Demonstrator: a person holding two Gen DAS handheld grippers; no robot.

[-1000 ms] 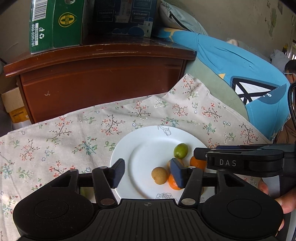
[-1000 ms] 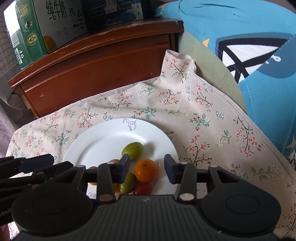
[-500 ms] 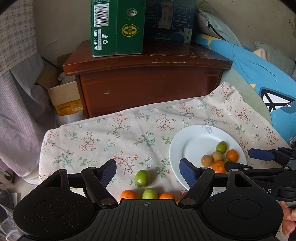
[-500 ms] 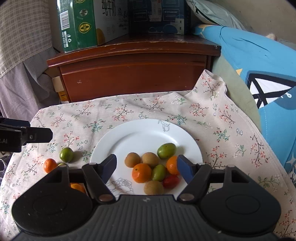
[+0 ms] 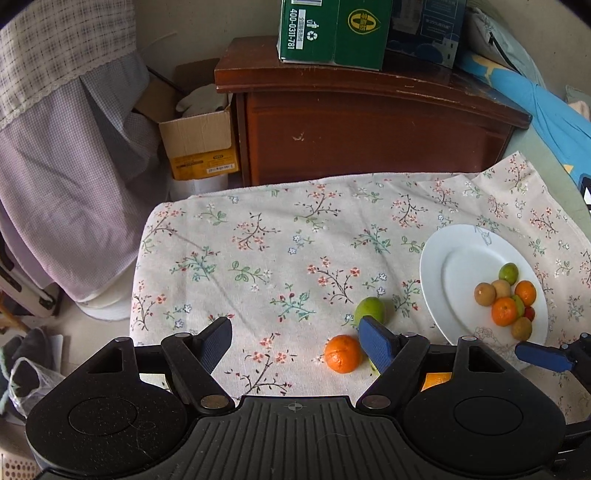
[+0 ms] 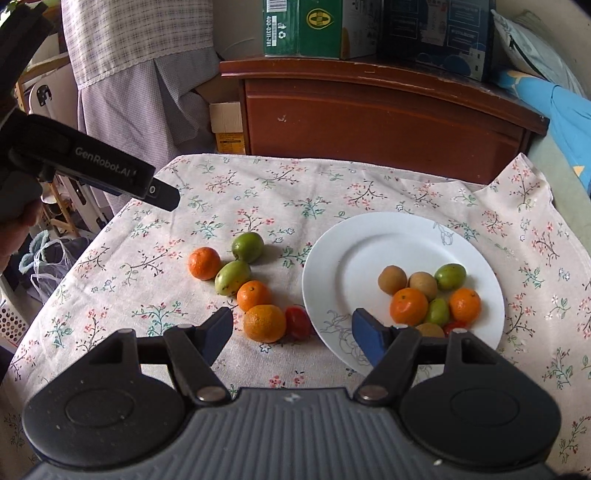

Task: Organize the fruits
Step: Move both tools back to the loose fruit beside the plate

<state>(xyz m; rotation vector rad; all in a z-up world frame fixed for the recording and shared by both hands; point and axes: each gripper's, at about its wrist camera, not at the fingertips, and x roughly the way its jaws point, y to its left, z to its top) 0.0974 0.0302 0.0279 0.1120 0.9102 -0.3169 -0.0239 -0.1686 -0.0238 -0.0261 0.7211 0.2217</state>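
A white plate [image 6: 369,251] on the floral cloth holds several small fruits: oranges, green ones, brown ones and a red one. Left of the plate lie loose fruits: an orange [image 6: 204,263], two green fruits [image 6: 247,246], two more oranges [image 6: 264,322] and a red fruit [image 6: 297,322]. My right gripper [image 6: 291,328] hovers open above the nearest orange and red fruit, touching nothing. My left gripper [image 5: 295,334] is open over the cloth, with an orange [image 5: 342,353] and a green fruit [image 5: 370,309] by its right finger. Its plate [image 5: 443,251] lies to the right.
A dark wooden cabinet [image 6: 369,110] with cardboard boxes [image 6: 317,26] on top stands behind the table. A checked cloth [image 5: 66,129] and an open carton [image 5: 199,136] are at the left, blue bedding [image 6: 569,110] at the right. The left gripper's housing [image 6: 103,166] hangs over the table's left corner.
Both grippers have drawn back from the plate and swung left, so the loose fruits on the cloth now show. Both pairs of jaws stand wider than a second ago.
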